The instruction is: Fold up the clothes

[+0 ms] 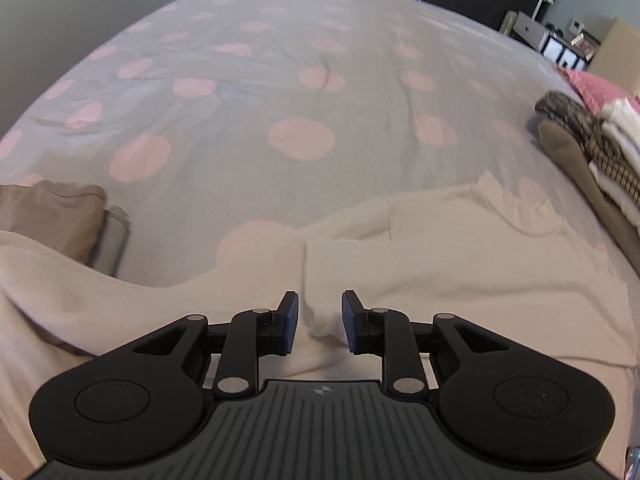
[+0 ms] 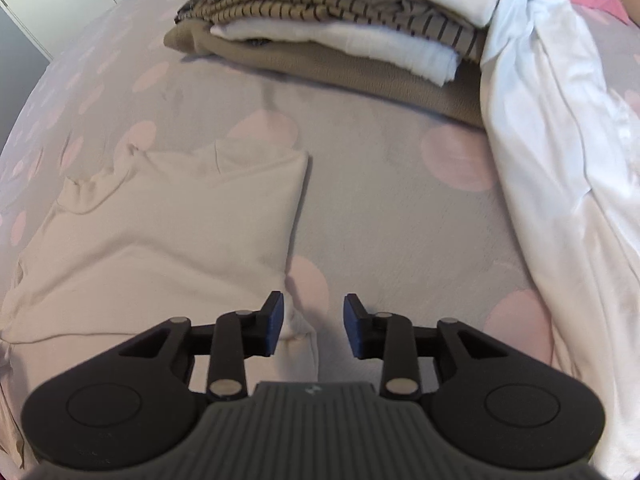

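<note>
Left wrist: both tongs (image 1: 320, 322) (image 2: 314, 326) parted over cream garment (image 1: 440, 248) (image 2: 160, 232), unheld

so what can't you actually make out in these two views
- Cream garment: its near part is hidden under the left gripper in the left wrist view.
- Folded stack: its top is cut off by the right wrist frame edge.
- Shelf items: too small and blurred in the left wrist view.

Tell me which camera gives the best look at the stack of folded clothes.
The right wrist view. There the stack of folded clothes fills the top of the picture, its tan, white and striped layers lying clearly one on another on the bed. The left wrist view shows the stack only small, squeezed at the right edge.
</note>
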Tool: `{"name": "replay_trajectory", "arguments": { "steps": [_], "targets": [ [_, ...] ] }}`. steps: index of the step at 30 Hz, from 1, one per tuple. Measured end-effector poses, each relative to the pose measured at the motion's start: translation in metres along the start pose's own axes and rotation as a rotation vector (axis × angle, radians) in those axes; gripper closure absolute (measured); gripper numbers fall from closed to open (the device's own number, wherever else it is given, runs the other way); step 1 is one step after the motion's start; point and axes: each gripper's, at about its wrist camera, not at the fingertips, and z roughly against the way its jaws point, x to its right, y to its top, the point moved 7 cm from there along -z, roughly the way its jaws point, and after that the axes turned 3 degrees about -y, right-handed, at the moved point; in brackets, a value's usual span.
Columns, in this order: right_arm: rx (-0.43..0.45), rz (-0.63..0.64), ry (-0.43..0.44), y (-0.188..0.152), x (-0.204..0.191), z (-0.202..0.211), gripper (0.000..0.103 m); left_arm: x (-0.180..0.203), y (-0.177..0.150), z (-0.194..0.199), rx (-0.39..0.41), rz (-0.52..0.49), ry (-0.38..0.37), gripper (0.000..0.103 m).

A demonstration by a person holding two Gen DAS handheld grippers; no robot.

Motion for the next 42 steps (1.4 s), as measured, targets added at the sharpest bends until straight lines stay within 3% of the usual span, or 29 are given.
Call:
{"name": "replay_trajectory", "arguments": {
  "steps": [9, 17, 23, 26, 31, 38, 39, 40, 41, 42],
  "targets": [
    [0.006, 0.025, 0.008, -0.017, -0.032, 0.020, 0.061, -0.059, -0.011, 0.049, 0.066, 0.081, 0.089, 0.075],
    [-0.041, 0.124, -0.068, -0.052, -0.067, 0.029, 0.060, -0.067, -0.022, 0.060, 0.049, 0.137, 0.008, 0.070],
    [-0.075, 0.191, -0.002, -0.082, -0.106, 0.038, 0.056, -0.073, -0.022, 0.083, 0.072, 0.127, 0.079, 0.064],
    [-0.063, 0.269, 0.004, -0.091, -0.124, 0.040, 0.056, -0.090, -0.038, 0.087, 0.012, 0.143, 0.126, 0.063],
    [-0.047, 0.332, 0.002, -0.096, -0.137, 0.039, 0.055, -0.126, -0.069, 0.096, -0.018, 0.160, 0.203, 0.063],
    [-0.068, 0.345, 0.015, -0.102, -0.149, 0.033, 0.055, -0.155, -0.088, 0.092, -0.009, 0.180, 0.221, 0.063],
    [-0.067, 0.349, 0.015, -0.103, -0.151, 0.032, 0.055, -0.153, -0.087, 0.090, 0.001, 0.162, 0.221, 0.065],
    [-0.066, 0.352, 0.016, -0.103, -0.152, 0.032, 0.055, -0.152, -0.086, 0.088, 0.010, 0.145, 0.220, 0.074],
    [-0.064, 0.355, 0.015, -0.104, -0.152, 0.032, 0.055, -0.150, -0.084, 0.086, 0.019, 0.128, 0.219, 0.090],
    [-0.062, 0.357, 0.014, -0.104, -0.152, 0.033, 0.055, -0.148, -0.082, 0.086, 0.020, 0.121, 0.217, 0.099]
  ]
}}
